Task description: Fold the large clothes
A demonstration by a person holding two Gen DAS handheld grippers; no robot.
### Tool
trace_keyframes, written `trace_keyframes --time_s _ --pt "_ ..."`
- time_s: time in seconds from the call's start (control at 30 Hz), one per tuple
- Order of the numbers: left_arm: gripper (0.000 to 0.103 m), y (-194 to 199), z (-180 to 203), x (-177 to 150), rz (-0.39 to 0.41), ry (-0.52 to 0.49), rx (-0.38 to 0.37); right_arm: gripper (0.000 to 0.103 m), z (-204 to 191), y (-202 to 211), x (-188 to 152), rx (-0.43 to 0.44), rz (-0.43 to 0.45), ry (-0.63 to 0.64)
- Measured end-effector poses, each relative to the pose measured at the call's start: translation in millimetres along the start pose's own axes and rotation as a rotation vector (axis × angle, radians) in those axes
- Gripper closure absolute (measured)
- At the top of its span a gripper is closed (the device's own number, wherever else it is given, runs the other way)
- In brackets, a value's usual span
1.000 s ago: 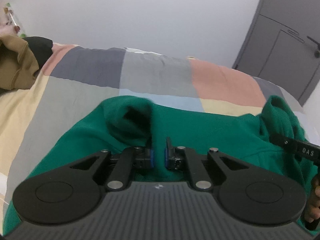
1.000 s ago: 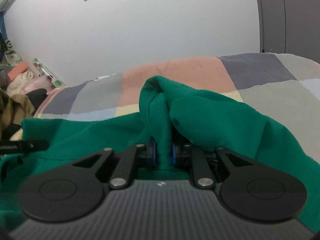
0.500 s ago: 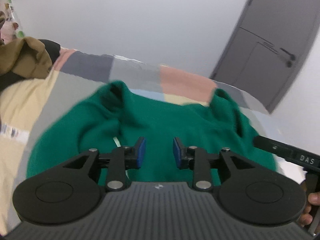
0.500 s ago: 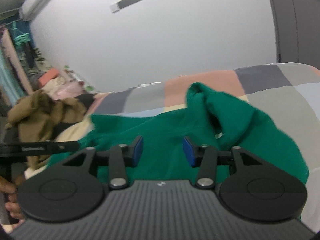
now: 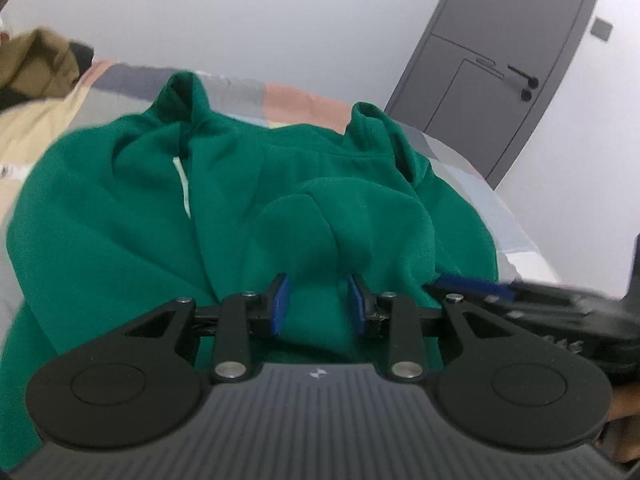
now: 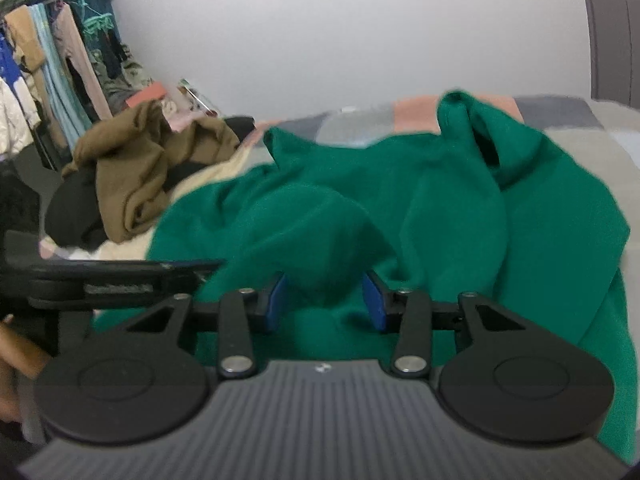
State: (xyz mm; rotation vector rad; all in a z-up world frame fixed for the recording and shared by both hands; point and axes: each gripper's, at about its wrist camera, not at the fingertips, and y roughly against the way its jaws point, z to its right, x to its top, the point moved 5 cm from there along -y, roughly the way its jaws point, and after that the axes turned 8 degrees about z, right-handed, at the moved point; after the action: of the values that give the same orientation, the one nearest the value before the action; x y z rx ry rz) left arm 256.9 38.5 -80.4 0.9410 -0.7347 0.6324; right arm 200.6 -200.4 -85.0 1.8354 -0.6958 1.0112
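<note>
A large green hoodie (image 5: 208,208) lies rumpled on the patchwork bed (image 5: 300,100), its two far corners poking up and a white drawstring showing. It also fills the right wrist view (image 6: 440,216). My left gripper (image 5: 319,304) is open just above the near hood bulge, holding nothing. My right gripper (image 6: 325,300) is open over a raised green fold, holding nothing. The right gripper (image 5: 500,292) shows at the right of the left wrist view, and the left gripper (image 6: 120,276) at the left of the right wrist view.
A brown garment (image 6: 144,168) and black clothes are heaped at the bed's left end. A grey door (image 5: 496,64) stands behind the bed on the right. A clothes rack (image 6: 52,80) with hanging clothes is at the far left.
Both grippers have opened and let go of the green fabric they pinched a second ago. They have pulled back toward me, and the hoodie's far corners now lie on the bed.
</note>
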Motion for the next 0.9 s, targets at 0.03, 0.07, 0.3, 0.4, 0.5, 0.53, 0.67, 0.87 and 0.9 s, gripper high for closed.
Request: trace_keyframes --time_s 0.03,0.07,0.3,0.4,0.5,0.53,0.67,0.87,0.9 --pt "0.066 -3 -3 -4 -0.007 0.001 0.003 0.063 3 -4 -5 -0.008 -0.014 -0.007" --pt "0.066 -6 -6 -8 -0.012 -0.014 0.016 0.063 7 -8 -10 -0.014 -0.027 -0.018" --pt "0.067 -25 -10 -27 -0.034 -0.031 0.087 0.063 25 -38 -35 -0.027 -0.095 -0.130" --pt "0.067 -31 -11 -26 -0.049 -0.036 0.089 0.063 28 -41 -36 -0.024 -0.101 -0.158" --pt "0.067 -34 -9 -26 -0.050 -0.047 0.095 0.063 28 -40 -37 -0.020 -0.099 -0.159" --pt "0.067 -34 -8 -26 -0.049 -0.057 0.097 0.063 28 -39 -37 -0.018 -0.094 -0.157" --pt "0.066 -27 -4 -23 -0.034 -0.072 0.098 0.063 29 -31 -36 -0.011 -0.081 -0.163" --pt "0.039 2 1 -16 0.003 -0.065 0.109 0.061 16 3 -25 -0.053 -0.048 -0.029" --pt "0.034 9 2 -16 0.006 -0.062 0.110 0.061 15 12 -23 -0.057 -0.036 -0.009"
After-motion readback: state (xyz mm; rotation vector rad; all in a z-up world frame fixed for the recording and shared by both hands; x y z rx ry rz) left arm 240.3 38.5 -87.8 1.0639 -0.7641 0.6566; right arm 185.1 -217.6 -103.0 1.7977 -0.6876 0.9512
